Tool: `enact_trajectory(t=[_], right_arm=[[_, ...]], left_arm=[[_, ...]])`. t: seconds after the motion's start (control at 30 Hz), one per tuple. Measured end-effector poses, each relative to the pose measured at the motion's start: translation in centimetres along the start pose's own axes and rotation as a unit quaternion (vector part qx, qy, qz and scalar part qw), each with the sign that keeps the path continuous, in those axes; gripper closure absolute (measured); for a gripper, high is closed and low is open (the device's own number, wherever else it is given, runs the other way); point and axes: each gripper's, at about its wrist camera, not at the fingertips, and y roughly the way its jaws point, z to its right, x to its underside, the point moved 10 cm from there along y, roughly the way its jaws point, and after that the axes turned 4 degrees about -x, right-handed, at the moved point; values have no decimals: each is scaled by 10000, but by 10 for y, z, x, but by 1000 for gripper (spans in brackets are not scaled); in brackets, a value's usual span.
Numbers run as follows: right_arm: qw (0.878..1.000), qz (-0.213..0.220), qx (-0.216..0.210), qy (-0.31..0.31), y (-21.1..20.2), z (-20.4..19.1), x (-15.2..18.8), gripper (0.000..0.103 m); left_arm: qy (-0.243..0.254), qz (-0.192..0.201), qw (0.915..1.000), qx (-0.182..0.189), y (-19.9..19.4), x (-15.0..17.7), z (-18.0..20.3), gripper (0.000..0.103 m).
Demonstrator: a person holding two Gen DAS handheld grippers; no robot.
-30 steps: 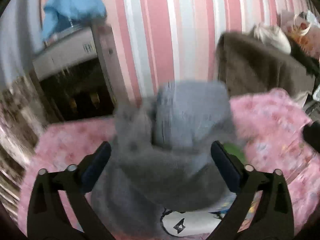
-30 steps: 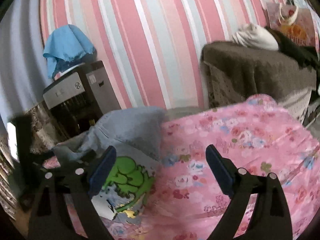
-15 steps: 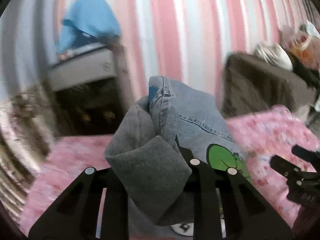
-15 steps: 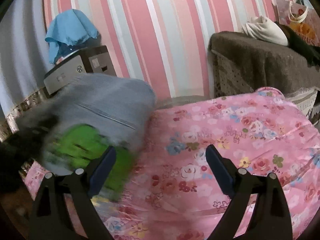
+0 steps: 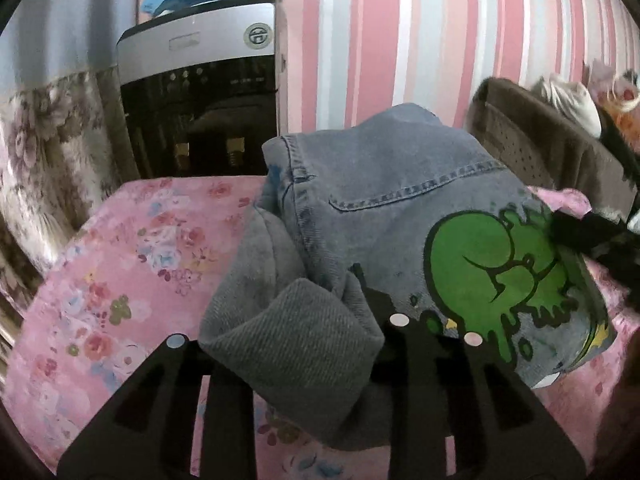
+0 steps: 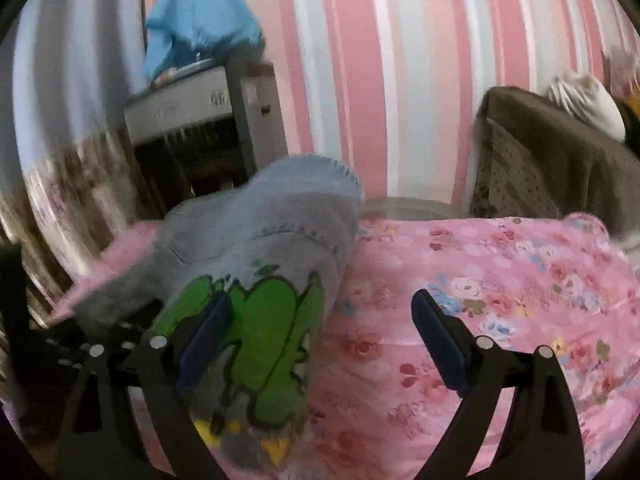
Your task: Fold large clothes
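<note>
Left gripper point(image 5: 304, 344): jaws drawn close together and clamped on a thick grey fold of the denim jacket point(image 5: 400, 208). They have just eased open a little from their tightest, but the cloth between them is still pinched. The fold bulges up and over the jaws at 6 o'clock in the left wrist view.

Jacket: bunched in a heap on the pink floral bedspread point(image 5: 120, 272), green cartoon print point(image 5: 500, 272) facing up at 3 to 4 o'clock. A stitched seam and hem run along its upper edge at 12 o'clock. Its far edge sits near the bed's far edge, toward the striped wall point(image 5: 360, 40).

Right gripper point(image 6: 320, 328): jaws stand wide apart, nothing held. Its left pad lies over the green print point(image 6: 272, 336) at the jacket's point(image 6: 280, 216) right edge; contact cannot be told, as the view is blurred. Its right pad hangs over bare bedspread point(image 6: 520, 280).

Open room: bedspread clear from 1 to 5 o'clock in the right wrist view, and from 7 to 10 o'clock in the left wrist view.

Beyond the bed's far edge: a silver and black appliance point(image 5: 200, 80) at 11 o'clock with a blue cloth point(image 6: 200, 24) heaped on top; a floral curtain point(image 5: 40, 152) at 9 o'clock; a brown-covered piece of furniture point(image 6: 552, 152) at 2 o'clock with a white bundle point(image 6: 588, 100) on it.
</note>
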Motion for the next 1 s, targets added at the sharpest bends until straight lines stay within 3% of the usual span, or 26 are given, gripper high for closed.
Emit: enact_trajectory(t=[0.03,0.13,0.2,0.27,0.4,0.5,0.6,0.67,0.73,0.8,0.93,1.0], right_arm=[[9999,-53,113,-64,6,0,4,7],[9976,-547,426,-85,34,9,31,3],[9963,-697,481,-117,42,9,42,4],[9940,-791,677,-321,46,5,46,4],[9933,-898,678,-276,45,4,54,4],[9927,-879,754,-344,41,3,50,3],[9958,-652,614,-165,23,4,24,3],[9988,-326,339,-165,6,1,2,3],[9992,34,368,-172,-7,7,-20,2],[9981,281,545,-68,-9,21,-45,2],[9979,244,582,140,16,41,-71,2],[9977,184,652,83,30,45,-75,2]], left_arm=[[-113,-20,9999,86,1,0,-5,68],[-481,-194,9982,289,11,4,-20,54],[-388,-205,9987,255,15,8,-20,53],[-305,-177,9992,186,17,8,-18,52],[-640,-321,9971,253,24,11,-31,31],[-657,-306,9970,267,25,9,-37,27],[-751,-265,9965,255,11,0,-40,26],[-771,38,9969,181,-14,-22,-43,23],[-688,395,9968,41,-39,-49,-42,5],[-511,602,9969,-14,-54,-79,-32,4],[-42,726,9972,-143,-41,-109,-11,3],[207,579,9976,-331,-17,-109,-8,3]])
